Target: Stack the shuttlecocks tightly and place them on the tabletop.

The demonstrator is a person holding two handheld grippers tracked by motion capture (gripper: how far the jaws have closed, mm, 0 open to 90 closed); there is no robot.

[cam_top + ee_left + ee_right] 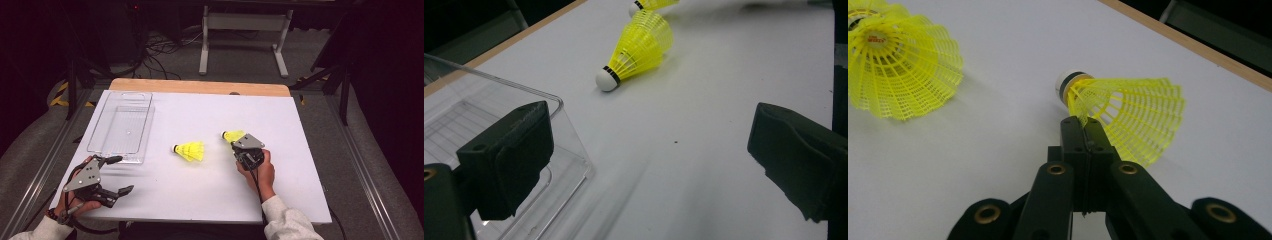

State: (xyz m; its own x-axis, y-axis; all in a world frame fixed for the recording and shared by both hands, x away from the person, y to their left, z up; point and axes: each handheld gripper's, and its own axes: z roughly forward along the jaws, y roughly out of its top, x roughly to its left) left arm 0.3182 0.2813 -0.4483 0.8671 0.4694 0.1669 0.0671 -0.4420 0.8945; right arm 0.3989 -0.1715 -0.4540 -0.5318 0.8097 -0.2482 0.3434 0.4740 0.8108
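Shuttlecock (pixel 1128 117) lies on side on white table (pixel 210 190), right of centre, cork (pixel 1068 85) pointing away from the person. Right gripper (pixel 1082 125) clamped on skirt mesh just behind cork, jaws pressed fully together, thin mesh pinched between. Second shuttlecock (pixel 190 151) lies near table middle, apart from first, cork toward clear tray (pixel 122 125). Left gripper (pixel 117 175) at near left corner just beside tray, jaws spread wide, nothing between them.
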